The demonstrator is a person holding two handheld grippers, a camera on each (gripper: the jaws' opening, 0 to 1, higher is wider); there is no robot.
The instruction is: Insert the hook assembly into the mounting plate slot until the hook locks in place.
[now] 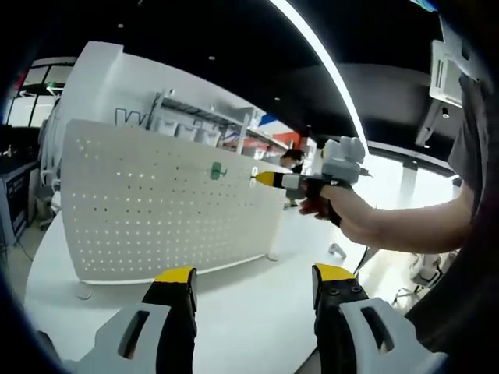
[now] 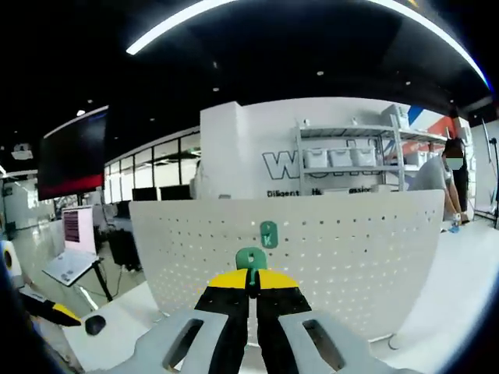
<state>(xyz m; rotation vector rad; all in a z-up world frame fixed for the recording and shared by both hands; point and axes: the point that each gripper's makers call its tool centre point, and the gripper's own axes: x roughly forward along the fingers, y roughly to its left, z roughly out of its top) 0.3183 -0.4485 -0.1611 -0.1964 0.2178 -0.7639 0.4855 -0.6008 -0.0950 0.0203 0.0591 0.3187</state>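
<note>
Small green plastic hook assembly (image 2: 251, 259) pinched upright at the right claw's closed yellow tips, upright white perforated metal mounting plate (image 2: 327, 257) just beyond it, second green hook (image 2: 268, 233) (already mounted) on the plate above the tips

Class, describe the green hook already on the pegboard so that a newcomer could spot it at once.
Find the white perforated pegboard panel standing upright on the white table. In its upper part sits a small green plastic hook, fixed to the holes. Unlike the second green hook piece, clamped in the right gripper, it is held by no gripper.
</note>
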